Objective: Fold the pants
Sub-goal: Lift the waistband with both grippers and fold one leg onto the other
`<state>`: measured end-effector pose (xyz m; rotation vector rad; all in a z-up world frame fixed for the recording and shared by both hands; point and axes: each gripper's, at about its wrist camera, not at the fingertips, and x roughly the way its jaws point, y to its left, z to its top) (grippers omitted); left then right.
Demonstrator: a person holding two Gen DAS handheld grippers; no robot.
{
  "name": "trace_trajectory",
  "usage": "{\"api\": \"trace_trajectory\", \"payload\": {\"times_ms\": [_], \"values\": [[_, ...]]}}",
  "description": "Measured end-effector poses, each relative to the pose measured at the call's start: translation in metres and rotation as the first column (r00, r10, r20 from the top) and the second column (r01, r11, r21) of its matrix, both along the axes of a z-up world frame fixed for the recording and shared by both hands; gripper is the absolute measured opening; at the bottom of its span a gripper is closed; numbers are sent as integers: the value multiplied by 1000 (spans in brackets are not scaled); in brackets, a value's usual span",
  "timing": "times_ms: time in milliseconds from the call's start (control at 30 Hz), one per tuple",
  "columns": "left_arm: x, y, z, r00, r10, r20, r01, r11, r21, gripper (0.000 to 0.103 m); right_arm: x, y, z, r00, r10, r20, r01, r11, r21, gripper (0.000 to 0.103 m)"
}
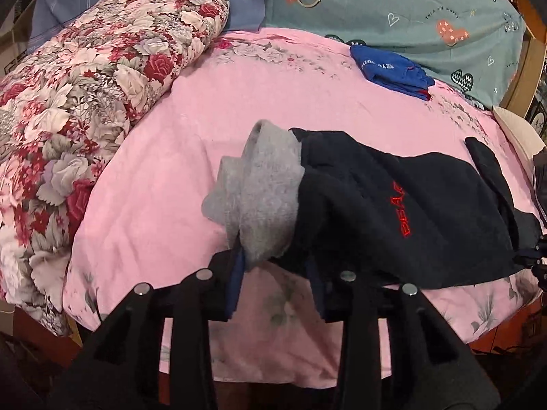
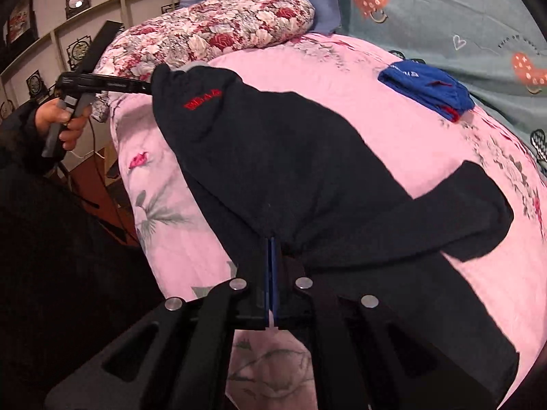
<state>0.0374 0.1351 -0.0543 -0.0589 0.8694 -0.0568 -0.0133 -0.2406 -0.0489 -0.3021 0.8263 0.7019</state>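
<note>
Dark navy pants (image 1: 393, 205) with a grey fleece lining (image 1: 259, 191) and red lettering (image 1: 400, 208) hang over the pink bed sheet (image 1: 164, 184). My left gripper (image 1: 277, 273) is open, its blue-padded fingers (image 1: 236, 287) apart, with the grey waist end draped over them. In the right wrist view the pants (image 2: 290, 171) stretch from the left gripper (image 2: 147, 87) at upper left down to my right gripper (image 2: 271, 256), which is shut on the dark fabric. One leg end (image 2: 471, 212) lies on the sheet (image 2: 393, 130).
A folded floral quilt (image 1: 89, 78) lies at the left of the bed. A folded blue garment (image 1: 389, 68) sits near the teal heart-print pillow (image 1: 393, 7). The bed's front edge and dark floor are below. A hand (image 2: 65, 123) holds the left gripper's handle.
</note>
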Motion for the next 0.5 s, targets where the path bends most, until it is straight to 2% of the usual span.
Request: {"api": "trace_trajectory", "payload": {"times_ms": [67, 100, 133, 167, 200, 233, 300, 367, 500], "values": [[-5, -1, 5, 1000, 4, 18, -4, 1000, -2, 61, 3, -1, -1, 1000, -19, 4, 19, 1000, 6, 1], [-7, -4, 9, 999, 5, 37, -5, 1000, 7, 76, 3, -1, -1, 1000, -24, 10, 24, 1000, 8, 1], [-8, -7, 14, 997, 8, 72, -9, 1000, 21, 76, 2, 0, 0, 999, -28, 16, 28, 1000, 11, 1], [-5, -10, 17, 995, 4, 103, -8, 999, 39, 76, 2, 0, 1, 999, -32, 18, 32, 999, 17, 1], [1, -13, 20, 994, -2, 108, -2, 999, 45, 67, 2, -1, 1, 999, -38, 15, 38, 999, 30, 1], [11, -16, 21, 995, -17, 101, 13, 999, 43, 49, 5, -2, 2, 999, -47, 9, 46, 998, 48, 1], [33, -19, 18, 998, -14, 63, 10, 999, 53, 37, 12, -5, 4, 997, -74, -3, 74, 993, 89, 1], [53, -15, 13, 1000, -7, 19, 6, 1000, 24, 34, 18, -9, 8, 995, -96, -18, 97, 987, 131, 1], [67, -12, 23, 1000, -22, 17, 22, 1000, -20, 30, 22, -12, 15, 993, -112, -26, 115, 975, 191, 1]]}}
